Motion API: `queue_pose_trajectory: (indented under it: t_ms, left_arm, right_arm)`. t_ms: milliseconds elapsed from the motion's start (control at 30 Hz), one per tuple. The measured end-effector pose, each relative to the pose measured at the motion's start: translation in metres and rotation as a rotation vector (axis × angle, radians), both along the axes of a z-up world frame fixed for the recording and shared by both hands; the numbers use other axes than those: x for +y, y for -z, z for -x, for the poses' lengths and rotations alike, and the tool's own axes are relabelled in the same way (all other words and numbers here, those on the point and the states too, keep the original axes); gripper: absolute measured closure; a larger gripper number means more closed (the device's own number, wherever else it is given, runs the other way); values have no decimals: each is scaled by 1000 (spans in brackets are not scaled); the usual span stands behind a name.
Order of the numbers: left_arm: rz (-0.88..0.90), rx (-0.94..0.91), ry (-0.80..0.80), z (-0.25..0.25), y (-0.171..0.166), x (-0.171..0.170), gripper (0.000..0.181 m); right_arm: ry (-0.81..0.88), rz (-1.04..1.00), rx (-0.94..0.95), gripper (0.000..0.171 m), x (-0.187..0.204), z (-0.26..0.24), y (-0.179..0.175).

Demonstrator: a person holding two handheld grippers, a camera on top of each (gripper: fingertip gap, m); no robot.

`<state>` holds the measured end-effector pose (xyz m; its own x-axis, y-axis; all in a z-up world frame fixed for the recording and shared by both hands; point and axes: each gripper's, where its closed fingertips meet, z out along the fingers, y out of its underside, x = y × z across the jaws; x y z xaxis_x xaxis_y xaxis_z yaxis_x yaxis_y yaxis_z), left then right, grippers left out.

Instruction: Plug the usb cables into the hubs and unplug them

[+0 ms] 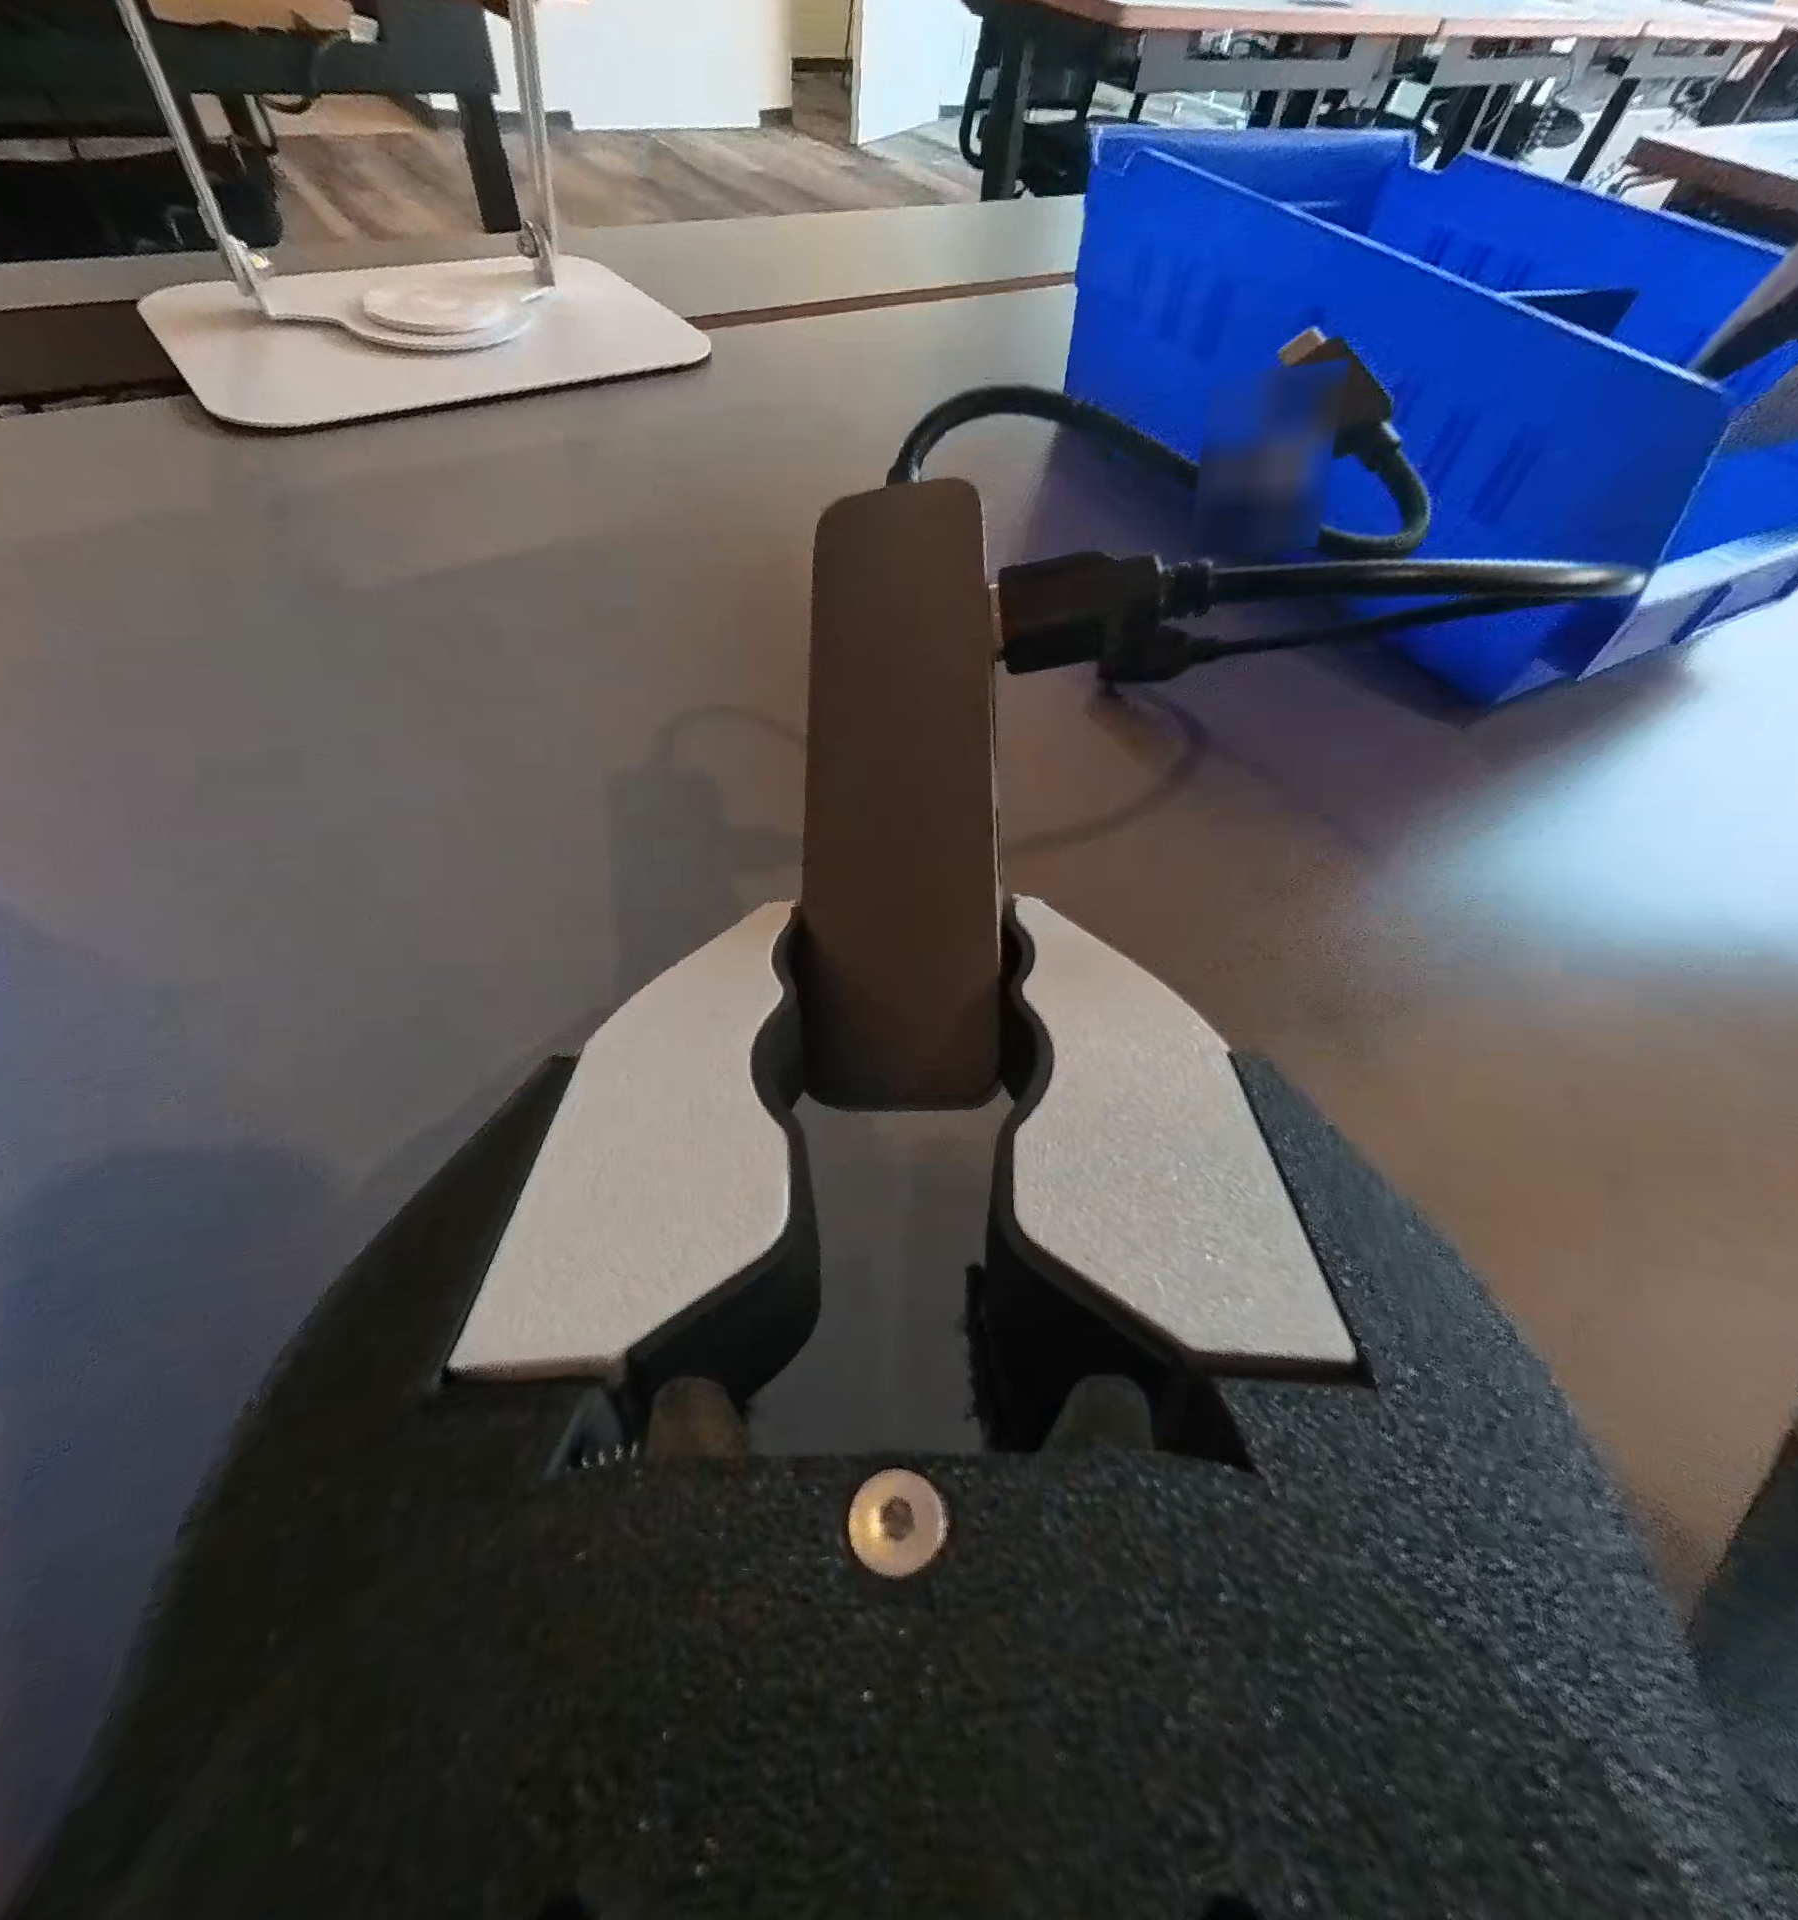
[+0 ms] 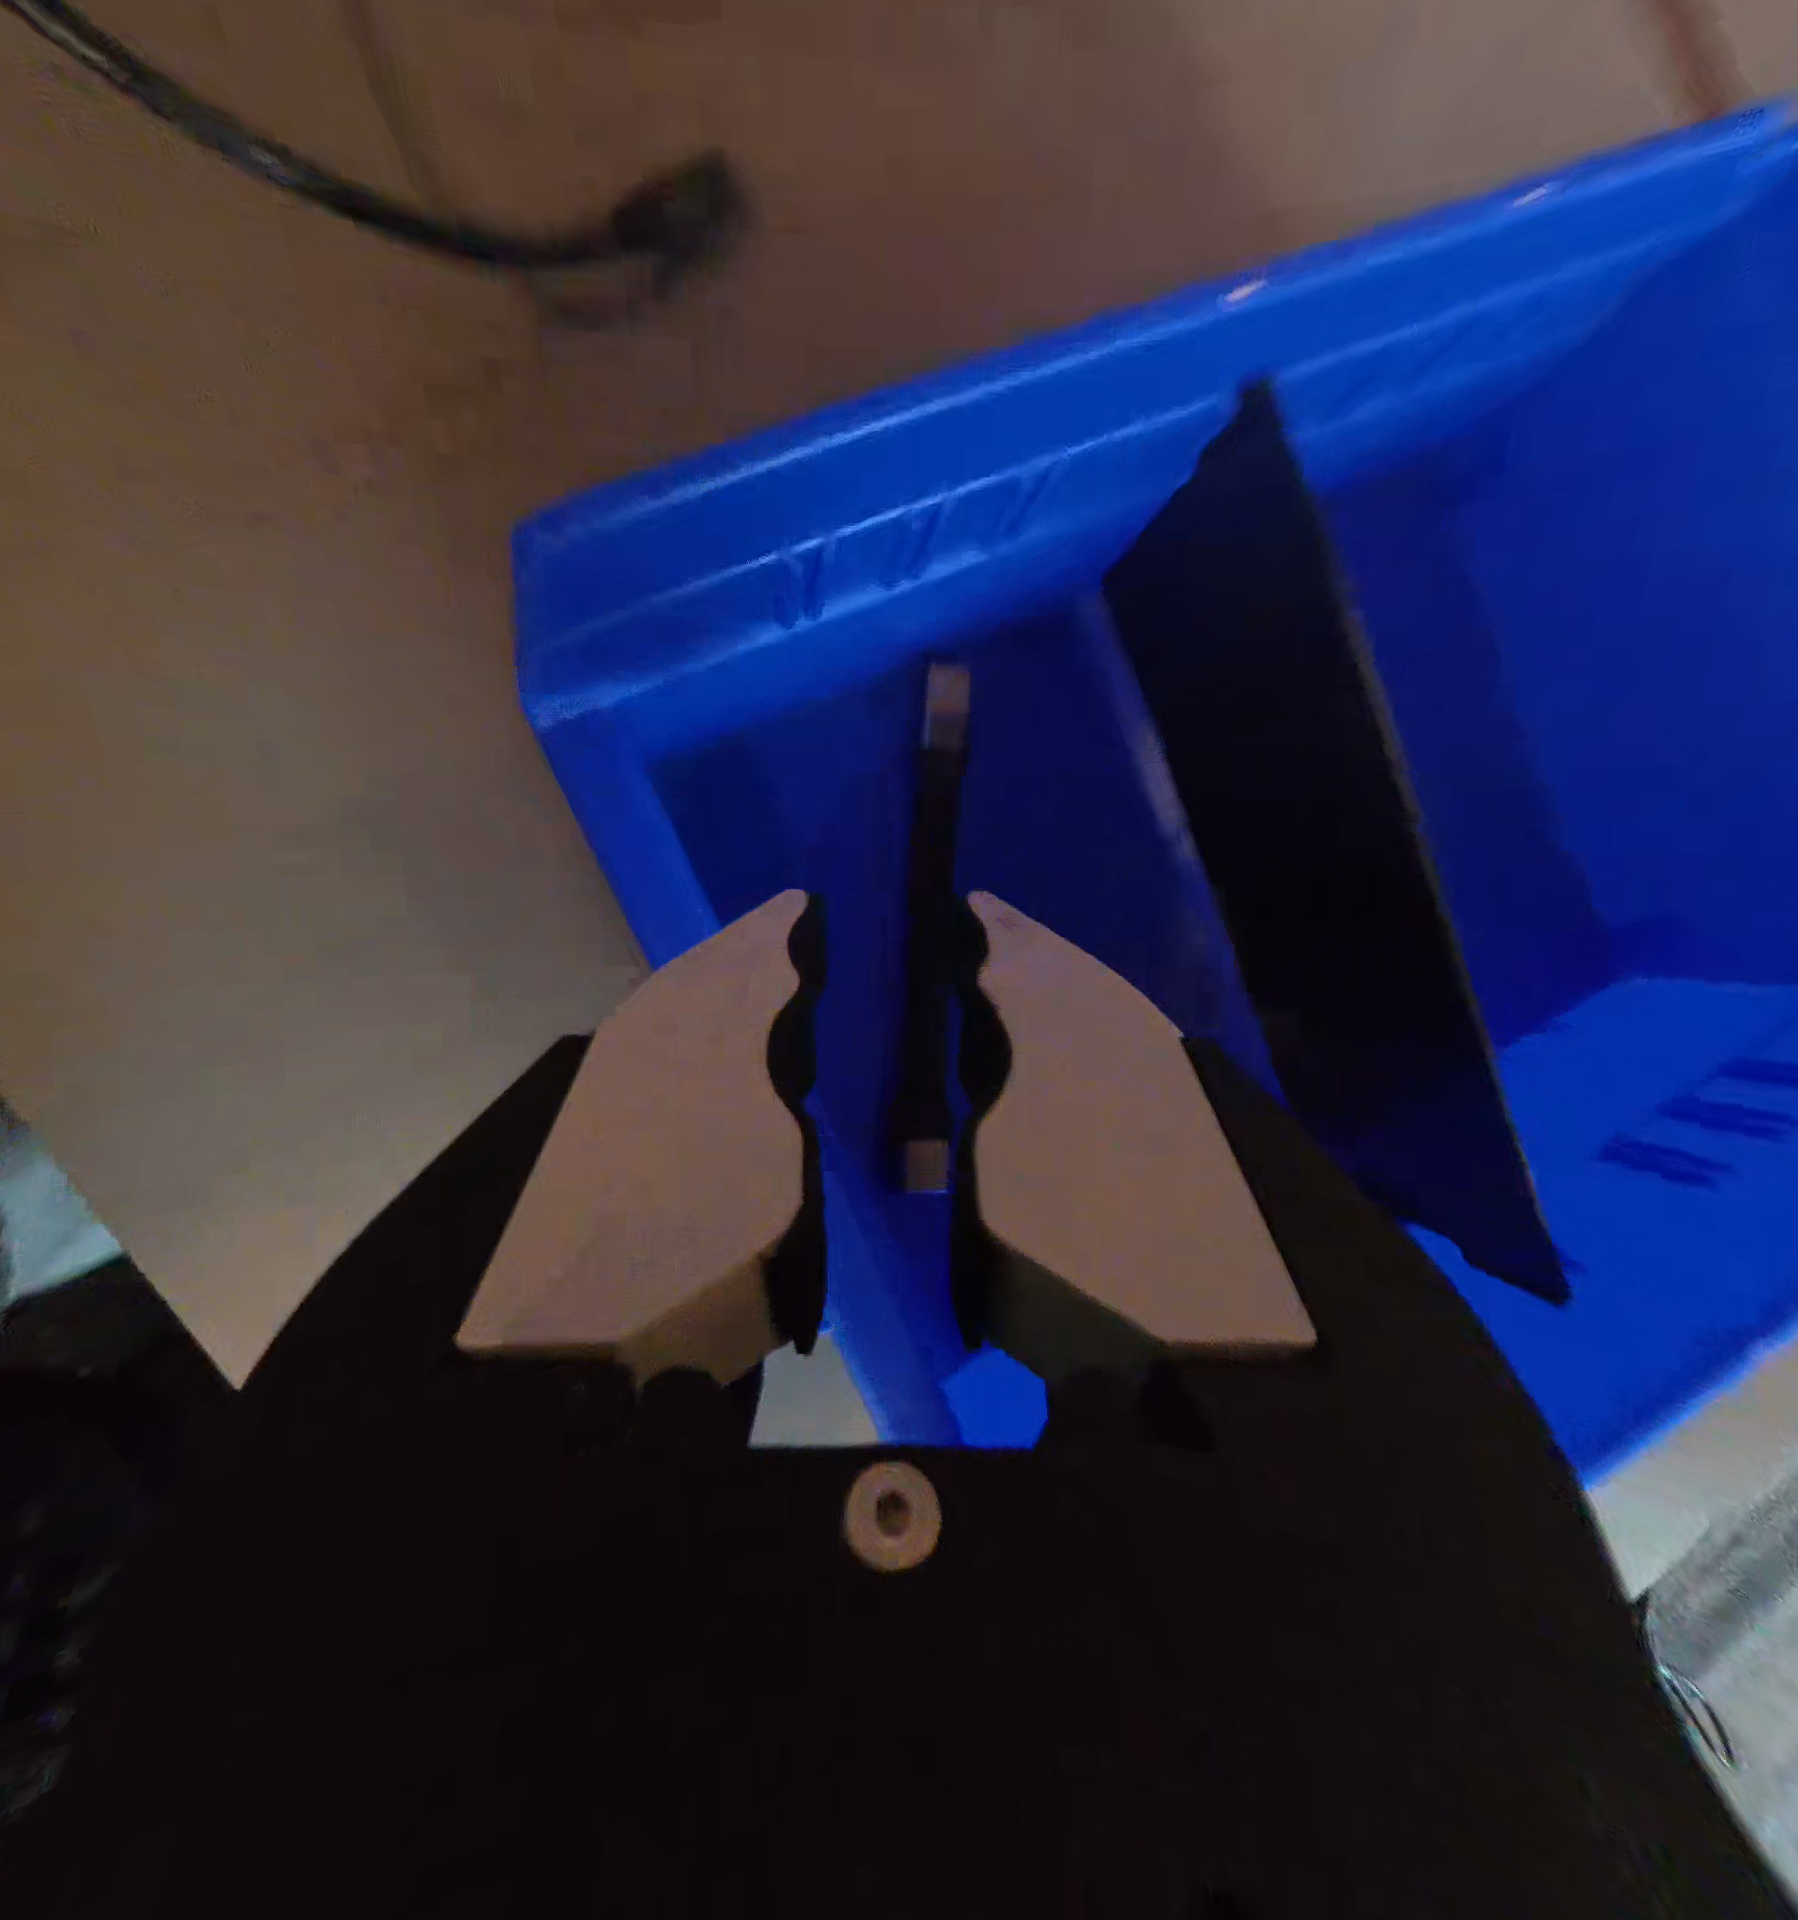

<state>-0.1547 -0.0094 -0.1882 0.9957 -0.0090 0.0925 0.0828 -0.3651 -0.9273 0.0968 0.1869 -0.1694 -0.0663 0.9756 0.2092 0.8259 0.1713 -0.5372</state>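
My left gripper (image 1: 900, 925) is shut on the near end of a dark brown USB hub (image 1: 900, 727) and holds it above the grey table (image 1: 355, 675). Two black USB plugs (image 1: 1071, 608) sit in the hub's right side, and their cables run right towards a blue bin (image 1: 1446, 447). The hub's own cable (image 1: 978, 410) loops from its far end. In the right wrist view, my right gripper (image 2: 890, 904) is over the blue bin (image 2: 874, 582) with its jaws slightly apart. A thin black USB cable piece with silver ends (image 2: 931, 935) lies between them, with a gap on its left.
A black divider (image 2: 1321, 831) splits the bin. A loose black cable (image 2: 355, 197) lies on the table beyond the bin. A white stand base with clear uprights (image 1: 417, 332) sits at the table's far left. Desks and chairs stand behind. The left gripper's tips are roughly 30 centimeters from the right gripper's.
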Motion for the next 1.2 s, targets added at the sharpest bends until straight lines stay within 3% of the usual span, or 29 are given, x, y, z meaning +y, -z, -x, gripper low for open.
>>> queue_pose_trajectory:
  t_ms: [200,333,400,567,700,900,1067,1200]
  left_arm:
    - [8,-18,-1,1,2,1,147]
    - [22,-29,-1,2,3,2,147]
    - [28,-24,-3,2,4,2,147]
    - [40,-26,-14,3,6,2,147]
    - [53,-9,-21,3,8,3,147]
    - [52,35,-20,1,8,3,147]
    - [47,40,-23,1,7,3,147]
    - [46,52,-21,0,7,3,147]
  right_arm:
    - [-73,58,-280,136,11,30,50]
    - [-56,78,-283,137,18,46,70]
    - [-39,89,-246,155,21,52,72]
    - [-39,38,-176,156,27,53,69]
    - [39,15,-6,157,29,51,37]
    - [48,-61,289,157,-8,41,-54]
    - [-96,-65,479,157,-83,51,-113]
    - [-254,-5,593,157,-151,69,-134]
